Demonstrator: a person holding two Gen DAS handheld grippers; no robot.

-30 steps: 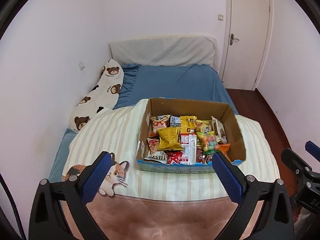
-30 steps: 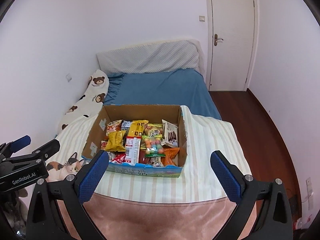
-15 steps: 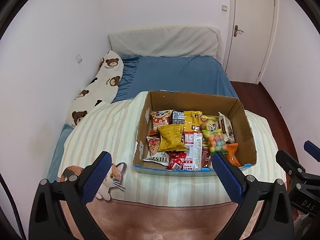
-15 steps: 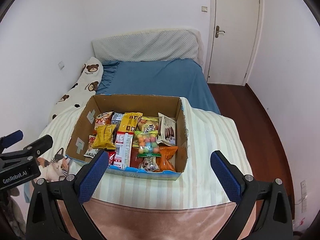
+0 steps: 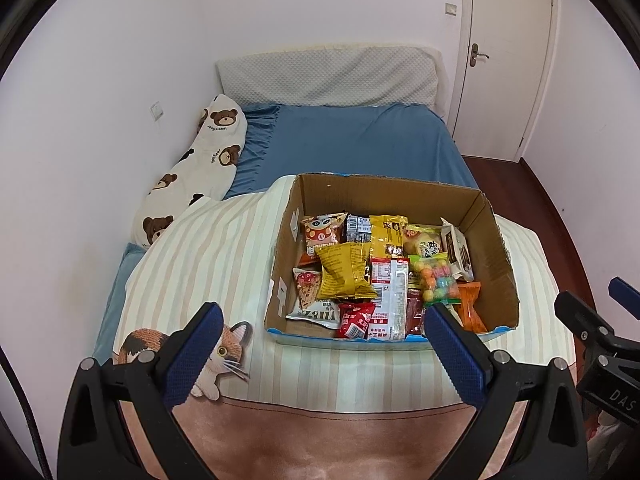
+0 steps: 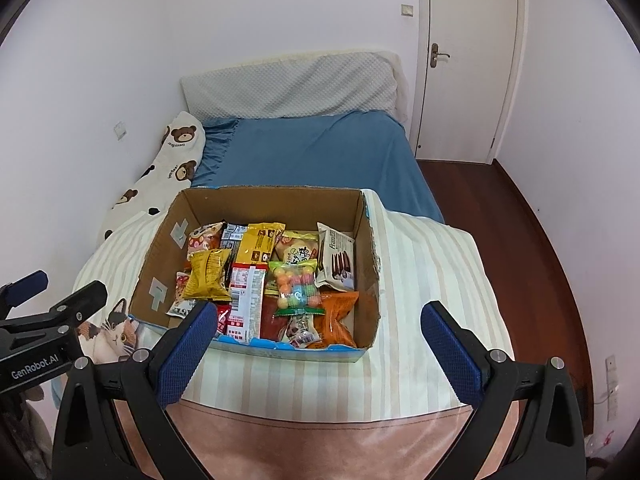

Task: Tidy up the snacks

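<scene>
Snack packets (image 6: pixel 256 280) heaped in cardboard box (image 5: pixel 492 264) at striped blanket's (image 5: pixel 224 256) near edge. Left gripper (image 5: pixel 320 344) and right gripper (image 6: pixel 316 340) spread wide, empty, above. Fits sorting pending or finished.

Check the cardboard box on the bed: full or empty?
Full. The cardboard box stands open-topped on the striped blanket, its floor nearly covered with snack packets, such as the yellow bag.

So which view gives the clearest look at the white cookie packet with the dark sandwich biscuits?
The right wrist view: the white cookie packet faces the camera there, printed front and biscuit picture unobstructed, at the right side of the cardboard box. In the left wrist view the same packet shows foreshortened, partly behind the candy-ball bag.
</scene>
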